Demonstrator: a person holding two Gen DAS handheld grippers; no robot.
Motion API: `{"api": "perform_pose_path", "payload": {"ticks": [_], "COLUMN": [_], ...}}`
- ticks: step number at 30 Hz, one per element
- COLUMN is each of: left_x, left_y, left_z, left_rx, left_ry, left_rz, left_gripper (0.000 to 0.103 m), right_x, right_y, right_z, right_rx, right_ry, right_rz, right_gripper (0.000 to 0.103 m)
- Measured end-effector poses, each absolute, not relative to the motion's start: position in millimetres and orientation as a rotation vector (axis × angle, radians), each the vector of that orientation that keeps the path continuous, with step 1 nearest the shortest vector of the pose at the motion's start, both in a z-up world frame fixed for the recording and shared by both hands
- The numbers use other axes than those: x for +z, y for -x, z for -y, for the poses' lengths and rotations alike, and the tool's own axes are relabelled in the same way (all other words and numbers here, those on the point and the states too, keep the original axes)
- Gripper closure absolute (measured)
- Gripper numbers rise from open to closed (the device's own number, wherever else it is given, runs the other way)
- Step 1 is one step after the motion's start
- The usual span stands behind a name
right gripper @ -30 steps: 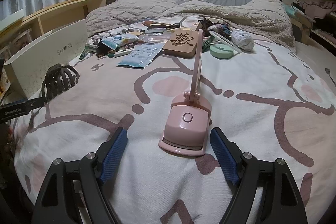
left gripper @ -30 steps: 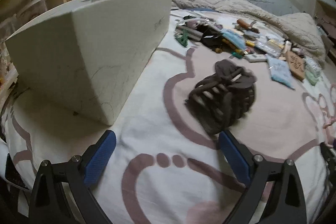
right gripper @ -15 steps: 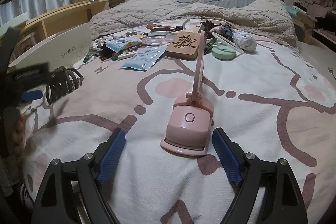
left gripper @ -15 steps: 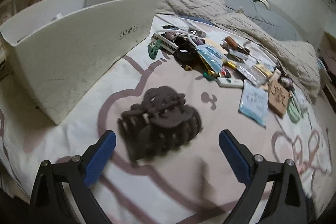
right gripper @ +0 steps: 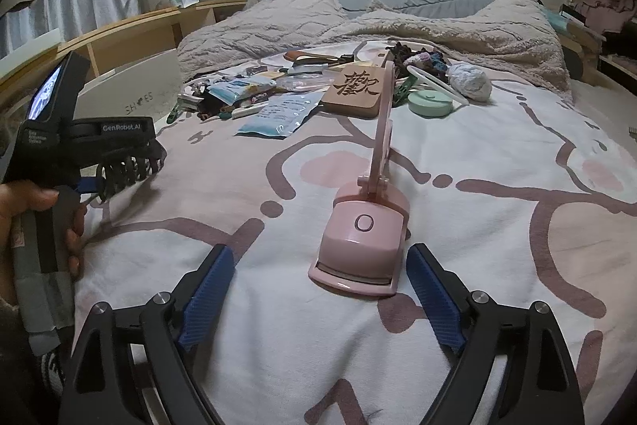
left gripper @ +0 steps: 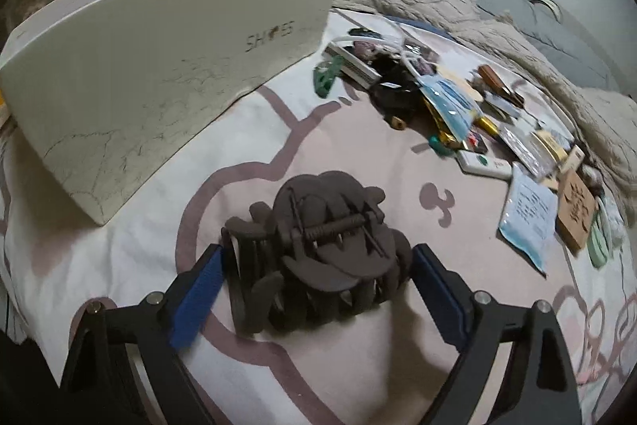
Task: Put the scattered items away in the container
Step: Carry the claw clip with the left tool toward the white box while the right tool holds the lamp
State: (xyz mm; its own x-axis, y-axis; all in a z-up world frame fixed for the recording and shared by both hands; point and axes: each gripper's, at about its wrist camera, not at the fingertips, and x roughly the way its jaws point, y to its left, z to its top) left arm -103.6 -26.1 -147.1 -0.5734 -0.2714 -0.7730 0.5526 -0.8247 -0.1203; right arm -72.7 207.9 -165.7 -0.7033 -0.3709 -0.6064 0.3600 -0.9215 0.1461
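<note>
Cream cardboard is the biggest thing I see: the shoe box (left gripper: pixel 159 66), my container, stands open-topped on the bedsheet (left gripper: pixel 358 154) at upper left of the left wrist view. Its inside is hidden from here. Beyond it lies the pile of scattered items (left gripper: pixel 458 98), well apart from both grippers.

Next in size is the pink clip lamp (right gripper: pixel 364 241), resting on the sheet just ahead of my right gripper (right gripper: pixel 318 289). That gripper's jaws are spread and have just been opening; the lamp base sits slightly past the pads, not touched.

The brown hair claw (left gripper: pixel 318 253) lies on the sheet between the pads of my left gripper (left gripper: pixel 314 289). Those jaws have just been closing around it, but I judge they are not yet pinching: a sliver of gap shows on each side.

Step in hand: pickup of the hair claw. Next, I close fully on it, lift, and carry it over the box wall.
</note>
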Motion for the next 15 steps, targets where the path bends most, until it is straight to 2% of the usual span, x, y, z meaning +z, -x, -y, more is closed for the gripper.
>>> {"api": "perform_pose_path", "payload": {"ticks": [4,15], "left_x": [-147,-144], "left_y": [100,81], "left_z": [33,24], "left_rx": [-2.480,-2.813], "left_ry": [-1.112,-1.342], "left_rz": [-0.507,-0.182], "left_gripper": [0.012,0.012], "right_x": [-166,-166], "right_y": [73,73], "right_z": [-208,-207], "right_rx": [-2.580,-2.586], "right_ry": [-0.923,-0.930], "right_rz": [0.026,0.009], "right_gripper": [0.014,0.014]}}
